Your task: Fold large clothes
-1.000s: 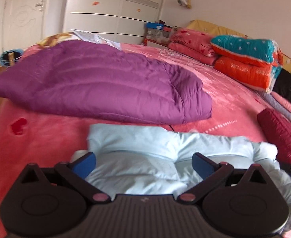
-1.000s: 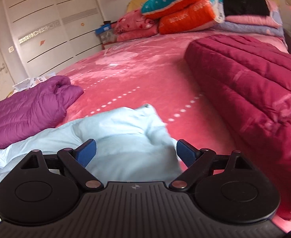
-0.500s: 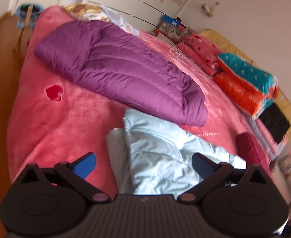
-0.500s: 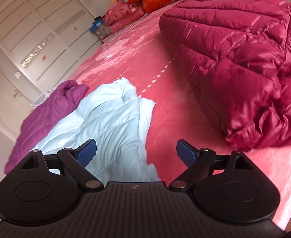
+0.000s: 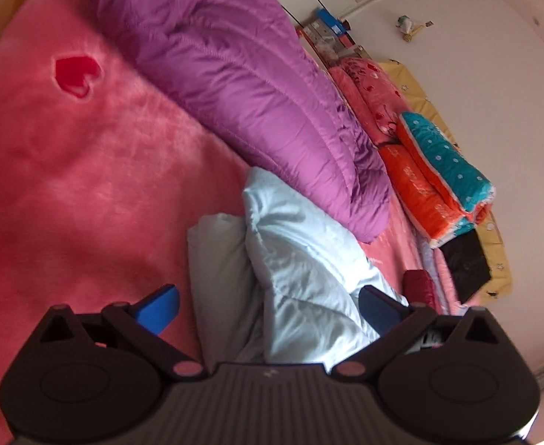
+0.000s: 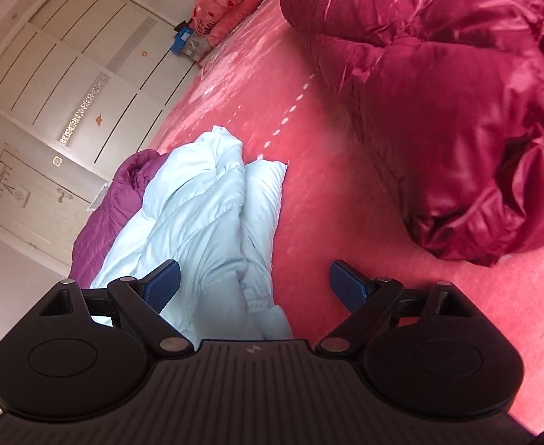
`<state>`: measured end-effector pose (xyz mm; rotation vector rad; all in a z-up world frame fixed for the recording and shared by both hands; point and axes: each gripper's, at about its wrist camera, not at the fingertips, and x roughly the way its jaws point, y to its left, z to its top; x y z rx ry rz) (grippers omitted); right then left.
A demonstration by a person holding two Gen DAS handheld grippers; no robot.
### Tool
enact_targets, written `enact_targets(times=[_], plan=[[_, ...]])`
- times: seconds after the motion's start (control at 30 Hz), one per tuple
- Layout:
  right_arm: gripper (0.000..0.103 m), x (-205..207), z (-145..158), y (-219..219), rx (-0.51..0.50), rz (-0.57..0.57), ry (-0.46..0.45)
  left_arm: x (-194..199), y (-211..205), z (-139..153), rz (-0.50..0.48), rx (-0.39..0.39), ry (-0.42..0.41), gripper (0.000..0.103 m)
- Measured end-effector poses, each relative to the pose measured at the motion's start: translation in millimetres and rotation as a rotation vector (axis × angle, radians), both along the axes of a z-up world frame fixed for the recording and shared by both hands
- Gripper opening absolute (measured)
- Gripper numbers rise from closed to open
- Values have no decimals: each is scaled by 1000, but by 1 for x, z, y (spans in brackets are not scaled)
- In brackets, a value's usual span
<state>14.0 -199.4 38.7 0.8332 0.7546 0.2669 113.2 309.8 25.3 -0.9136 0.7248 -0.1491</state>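
A pale blue padded jacket [image 5: 301, 259] lies crumpled in loose folds on a bed covered by a pink fleece blanket [image 5: 86, 170], and every other thing here is placed in relation to it. The left gripper [image 5: 268, 309] hovers above the jacket's near end with its blue-padded fingers [image 5: 158, 307] spread wide and released, holding nothing; one finger is over bare blanket, the other over the jacket's puffy edge. The right gripper [image 6: 253, 283] also hangs above the jacket [image 6: 205, 215] with its fingers [image 6: 162, 282] spread apart and empty, one over the pale fabric and the other over the blanket [image 6: 320, 200] beside it. A purple down coat [image 5: 234, 74] lies just beyond the jacket, its rounded end touching or overlapping the jacket's far edge (the exact contact cannot be told). A dark red quilted coat [image 6: 457, 92] lies heaped on the blanket well apart from the jacket, on its other side. Farther past the jacket, folded quilts in orange and teal [image 5: 442, 178] are stacked by the wall. A white wardrobe [image 6: 79, 74] stands beyond the purple coat [image 6: 105, 215]
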Motion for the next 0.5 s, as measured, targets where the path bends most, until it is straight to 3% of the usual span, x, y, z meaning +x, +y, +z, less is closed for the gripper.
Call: enact_targets(times=[0.13,0.5], plan=[[103,10,-5,1,46,27,-9,13,1,-10,-50,-63,-3,102],[103,23,-10,12,181,148,-29,36,1,-22,-131,-87,-22,102]])
